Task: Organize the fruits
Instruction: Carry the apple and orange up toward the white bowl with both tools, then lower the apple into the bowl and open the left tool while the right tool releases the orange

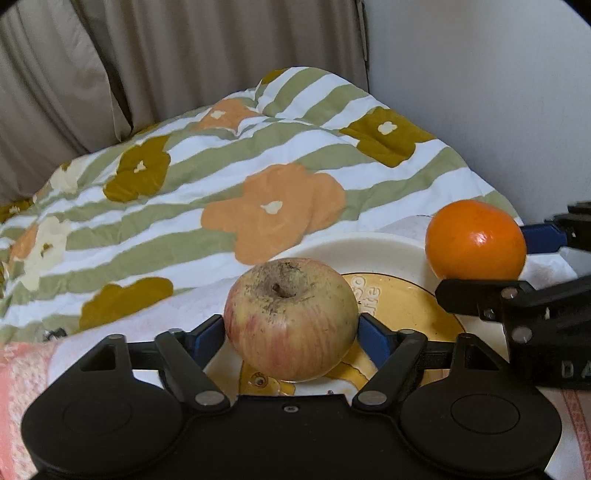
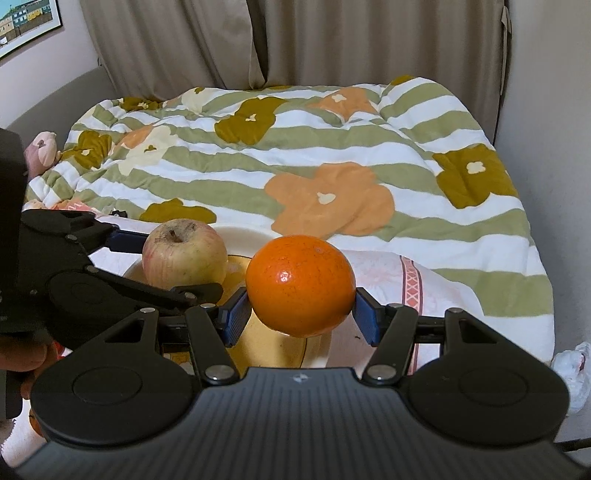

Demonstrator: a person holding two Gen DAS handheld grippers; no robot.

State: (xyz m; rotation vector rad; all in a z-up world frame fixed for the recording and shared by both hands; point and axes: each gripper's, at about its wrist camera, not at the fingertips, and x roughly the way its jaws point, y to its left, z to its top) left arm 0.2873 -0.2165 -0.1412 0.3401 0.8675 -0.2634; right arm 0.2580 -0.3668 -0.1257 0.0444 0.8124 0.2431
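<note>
While each wrist view shows its own fruit plainly, much around the fruit is cut off or covered. The left gripper (image 1: pixel 291 330) has its jaws closed against the sides of an apple (image 1: pixel 291 317), a yellowish fruit with red streaks and dark specks round the stem hollow; the blue pads (image 1: pixel 373 338) are mostly hidden behind it. The right gripper (image 2: pixel 301 310) has its jaws clamped on an orange (image 2: pixel 300 284), glossy, with one bright glint. Both fruits are above a plate (image 1: pixel 384 251) with a white rim and a yellow centre, the apple to the left of the orange; whether either fruit touches the plate cannot be told, since the gripper bodies hide the underside.

Printing on the plate's yellow centre is largely covered by the apple: only the pale letters "ite" and part of a line above them show, plus a scrap of cartoon drawing below the fruit. Raised letters "DA" can be read on the right gripper's body at the edge of the left wrist view, the rest cut off by the frame.

A bed carries everything, under a quilt (image 2: pixel 332 155) striped green and white with orange, olive and cream flowers. Beneath the plate lies a white cloth with a pink patterned band (image 2: pixel 412 284). Beige curtains (image 2: pixel 295 40) hang behind. A framed picture (image 2: pixel 26 26) is clipped at the top left corner, a pink soft toy (image 2: pixel 42 151) is half hidden at the left, and a crumpled white item (image 2: pixel 572 369) sits at the right edge.
</note>
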